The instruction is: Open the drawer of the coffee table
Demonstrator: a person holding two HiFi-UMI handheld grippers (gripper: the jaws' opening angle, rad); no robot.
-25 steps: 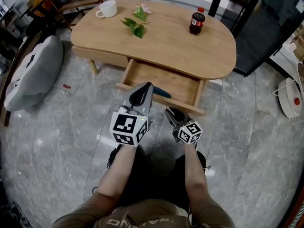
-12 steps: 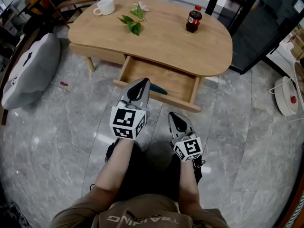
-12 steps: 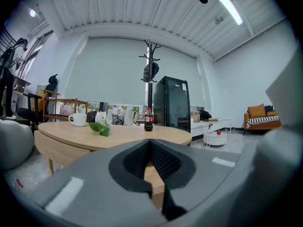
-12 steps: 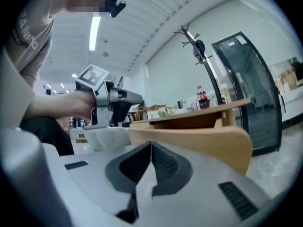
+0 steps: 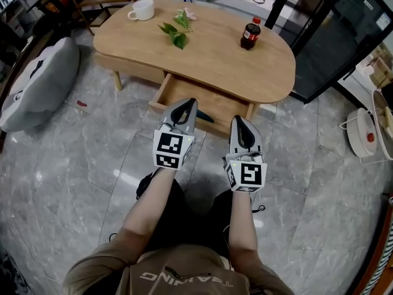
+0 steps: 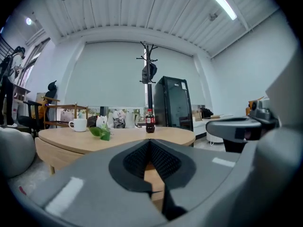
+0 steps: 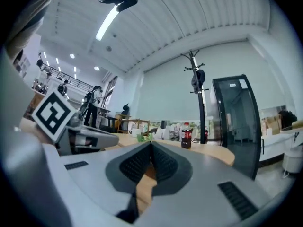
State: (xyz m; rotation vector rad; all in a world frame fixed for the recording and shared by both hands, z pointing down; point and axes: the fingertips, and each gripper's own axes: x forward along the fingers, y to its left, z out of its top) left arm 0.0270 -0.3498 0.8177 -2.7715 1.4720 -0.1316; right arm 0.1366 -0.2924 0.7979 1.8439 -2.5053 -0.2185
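Note:
The oval wooden coffee table (image 5: 202, 48) stands ahead of me, and its drawer (image 5: 209, 103) is pulled out toward me, with a dark teal object (image 5: 206, 117) lying by the front panel. My left gripper (image 5: 190, 104) hangs over the drawer's front edge, shut and holding nothing. My right gripper (image 5: 238, 121) is beside it on the right, just in front of the drawer front, also shut and holding nothing. In the left gripper view the left gripper (image 6: 150, 144) shows its jaws closed, pointing level over the table top (image 6: 94, 138). The right gripper view shows the right gripper (image 7: 151, 146) closed the same way.
On the table stand a white cup (image 5: 141, 10), green leaves (image 5: 175, 34) and a cola bottle (image 5: 249, 34). A grey cushion (image 5: 37, 85) lies on the floor at left. A black glass-door cabinet (image 5: 331, 35) stands at right, a white round appliance (image 5: 359, 131) beyond. My legs are below.
The right gripper has risen from low in front of the drawer front to the height of the left gripper, rolling as it rose. The left gripper has hardly moved.

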